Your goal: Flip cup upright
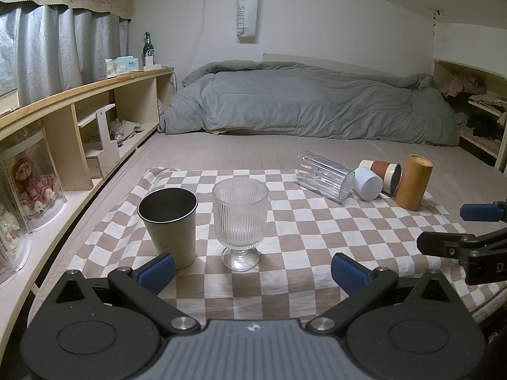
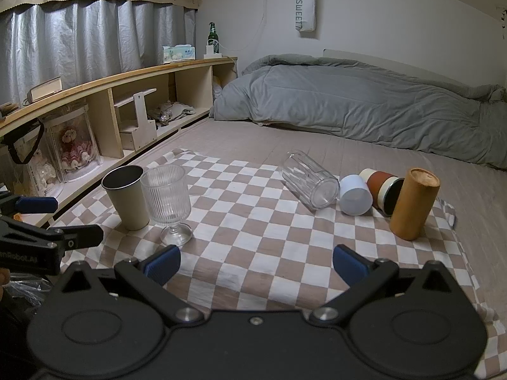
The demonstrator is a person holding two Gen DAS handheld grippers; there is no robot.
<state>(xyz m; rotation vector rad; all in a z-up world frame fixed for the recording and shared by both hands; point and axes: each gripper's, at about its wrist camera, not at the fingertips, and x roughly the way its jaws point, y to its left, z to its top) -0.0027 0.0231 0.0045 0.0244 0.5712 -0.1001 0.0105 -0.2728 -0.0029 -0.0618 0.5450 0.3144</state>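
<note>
Spread over the bed, a checkered cloth carries a clear ribbed tumbler on its side, touching a white cup. Both grippers, left and right, hover with fingers apart, empty. Your grip could skid on smooth plastic, rolling it into neighbours.

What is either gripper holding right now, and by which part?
Nothing. The left gripper and right gripper are both open and empty above the checkered cloth.
</note>
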